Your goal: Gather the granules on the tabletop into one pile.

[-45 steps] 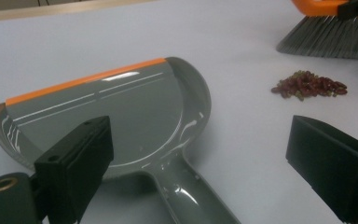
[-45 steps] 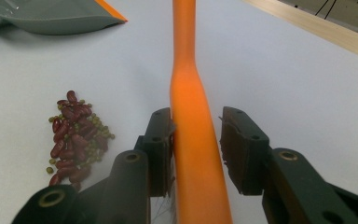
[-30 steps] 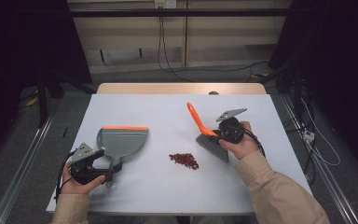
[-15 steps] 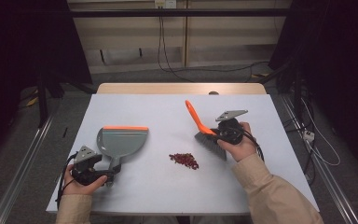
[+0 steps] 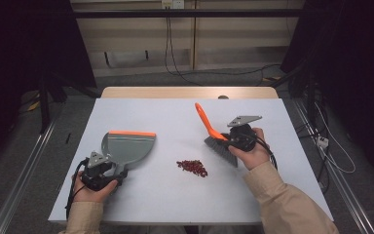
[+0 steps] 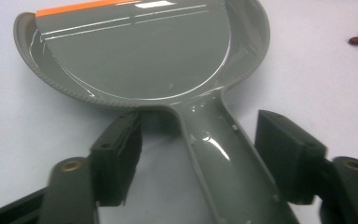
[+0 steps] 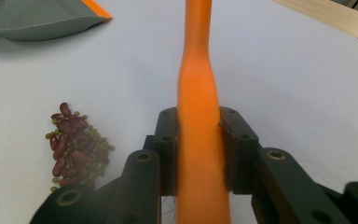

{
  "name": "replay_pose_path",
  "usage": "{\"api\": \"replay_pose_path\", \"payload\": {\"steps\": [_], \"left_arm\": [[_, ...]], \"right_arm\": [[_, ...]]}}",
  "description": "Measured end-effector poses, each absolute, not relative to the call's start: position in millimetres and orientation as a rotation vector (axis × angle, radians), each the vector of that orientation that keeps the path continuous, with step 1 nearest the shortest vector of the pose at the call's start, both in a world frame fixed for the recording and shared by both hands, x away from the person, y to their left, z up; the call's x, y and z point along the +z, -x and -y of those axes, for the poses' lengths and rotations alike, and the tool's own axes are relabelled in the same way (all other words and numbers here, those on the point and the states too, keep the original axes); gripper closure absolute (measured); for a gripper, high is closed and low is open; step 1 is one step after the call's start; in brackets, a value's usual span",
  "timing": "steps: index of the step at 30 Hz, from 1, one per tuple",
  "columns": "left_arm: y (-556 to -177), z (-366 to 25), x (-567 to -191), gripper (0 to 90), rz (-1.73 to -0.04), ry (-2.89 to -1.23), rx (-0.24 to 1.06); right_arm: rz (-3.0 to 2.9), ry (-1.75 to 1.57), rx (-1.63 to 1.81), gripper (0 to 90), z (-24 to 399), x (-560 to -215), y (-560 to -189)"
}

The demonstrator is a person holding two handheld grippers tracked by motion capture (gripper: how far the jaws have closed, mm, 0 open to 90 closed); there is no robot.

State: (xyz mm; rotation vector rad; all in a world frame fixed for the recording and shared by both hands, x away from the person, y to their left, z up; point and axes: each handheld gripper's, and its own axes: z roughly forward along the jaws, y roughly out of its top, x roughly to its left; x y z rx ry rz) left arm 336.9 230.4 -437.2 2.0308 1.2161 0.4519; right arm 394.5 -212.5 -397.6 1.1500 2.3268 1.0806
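Step in hand: closing the left gripper on the dustpan handle; jaws have just been closing, handle sits between them, pads not touching it yet. Half open, holding nothing so far.
Doing it well: centre the handle between the pads first, since right now it sits nearer the right-hand pad in the left gripper view. Squeeze square on the narrow neck just behind the pan, not further back where it widens.
Right gripper: clamped tight on the brush handle, one pad on either side, bristles down near the table.
Beans: small heap just beside the bristles, between brush and dustpan, well ahead of the left gripper and off to its right.
Dustpan spot: flat on the table, scoop straight ahead of the left jaws, orange lip at the far end.
Materials: dustpan is glossy grey plastic, probably slippery, with a ribbed rim and a rounded bowl. Brush handle is smooth orange plastic, waisted where gripped. Beans are dark red and oval, with tiny greenish ones mixed in. Table is matte pale grey.
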Motion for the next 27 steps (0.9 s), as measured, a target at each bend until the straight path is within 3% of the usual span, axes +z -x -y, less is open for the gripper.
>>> {"api": "replay_pose_path", "payload": {"steps": [3, 10, 27], "left_arm": [[-338, -229, -437, 49.3, -1.212, -2.051, 0.462], [-342, -235, -439, 61.3, -1.221, -2.058, 0.485], [-342, -256, -425, 62.6, -1.108, -1.997, 0.436]], "right_arm": [[-2.326, -1.149, 1.086, 71.4, 212, -399, -394], [-2.325, -1.148, 1.079, 71.4, 215, -401, -394], [-2.313, -1.151, 1.108, 71.4, 218, -403, -392]]}}
